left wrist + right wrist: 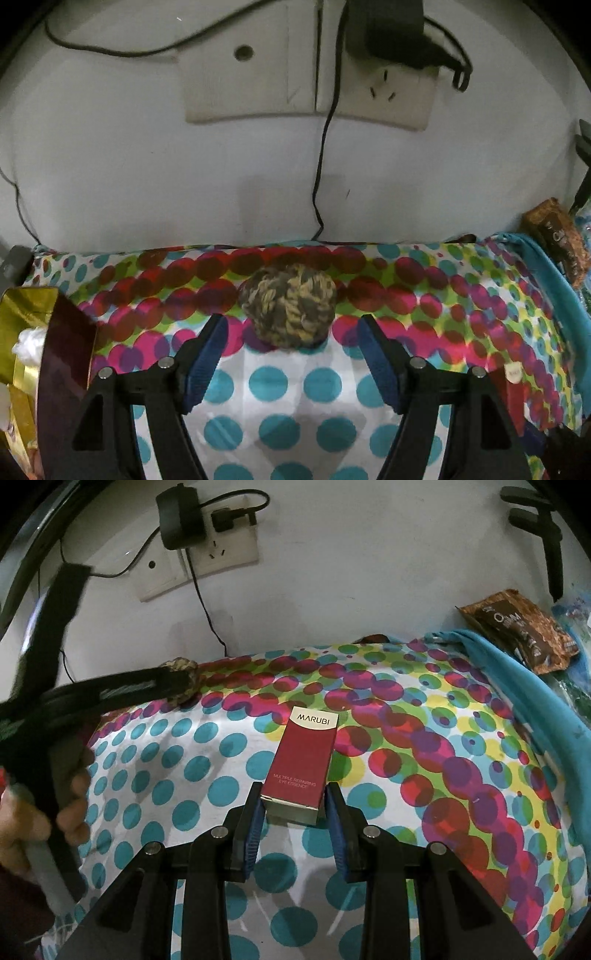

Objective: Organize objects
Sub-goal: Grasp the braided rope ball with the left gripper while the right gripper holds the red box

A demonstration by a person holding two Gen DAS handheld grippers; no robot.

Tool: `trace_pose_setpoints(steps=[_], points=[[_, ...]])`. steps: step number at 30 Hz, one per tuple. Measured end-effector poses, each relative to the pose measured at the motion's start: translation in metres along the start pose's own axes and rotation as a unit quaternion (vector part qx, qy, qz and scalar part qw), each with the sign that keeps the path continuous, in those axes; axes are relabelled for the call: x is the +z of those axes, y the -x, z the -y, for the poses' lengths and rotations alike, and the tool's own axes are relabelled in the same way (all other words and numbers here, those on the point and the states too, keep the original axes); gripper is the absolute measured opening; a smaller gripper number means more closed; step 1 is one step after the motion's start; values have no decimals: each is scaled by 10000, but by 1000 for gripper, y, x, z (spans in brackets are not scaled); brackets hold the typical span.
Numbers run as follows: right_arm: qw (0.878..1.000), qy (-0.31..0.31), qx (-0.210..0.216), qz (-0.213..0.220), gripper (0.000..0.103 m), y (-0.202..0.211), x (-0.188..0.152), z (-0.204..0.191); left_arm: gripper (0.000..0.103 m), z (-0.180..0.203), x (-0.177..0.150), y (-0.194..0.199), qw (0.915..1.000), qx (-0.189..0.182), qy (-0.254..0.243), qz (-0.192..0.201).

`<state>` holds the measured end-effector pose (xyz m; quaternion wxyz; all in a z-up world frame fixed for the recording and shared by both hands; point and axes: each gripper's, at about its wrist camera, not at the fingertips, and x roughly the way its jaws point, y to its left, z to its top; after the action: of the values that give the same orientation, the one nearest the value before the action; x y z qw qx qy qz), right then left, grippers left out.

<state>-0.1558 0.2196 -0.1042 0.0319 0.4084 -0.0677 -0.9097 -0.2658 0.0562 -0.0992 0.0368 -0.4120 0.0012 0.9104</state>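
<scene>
On a dotted bedspread (280, 387) near the wall, the left gripper (291, 328) spreads wide around a soft, light yarn ball (288, 306) — best squeezed across its middle — while the right gripper (293, 801) pinches a rigid red carton (303, 760)

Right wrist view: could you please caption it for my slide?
Right gripper clamps a red rectangular cardboard box on the polka-dot cloth.

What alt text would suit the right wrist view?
The right gripper clamps a red Marubi box over a polka-dot cloth. At left, a hand holds the left gripper by a yarn ball.
</scene>
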Motion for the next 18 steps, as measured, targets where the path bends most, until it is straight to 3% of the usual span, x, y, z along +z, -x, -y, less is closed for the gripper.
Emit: trace_pose_setpoints(steps=[8,18], points=[[9998,198,-38,25,31,1,-1,-8,75,-8,7,-25,9995,163,144,-227],[9997,214,-67,-7,31,1,-2,-6,75,-14,6,-35,9997,147,89,-176]])
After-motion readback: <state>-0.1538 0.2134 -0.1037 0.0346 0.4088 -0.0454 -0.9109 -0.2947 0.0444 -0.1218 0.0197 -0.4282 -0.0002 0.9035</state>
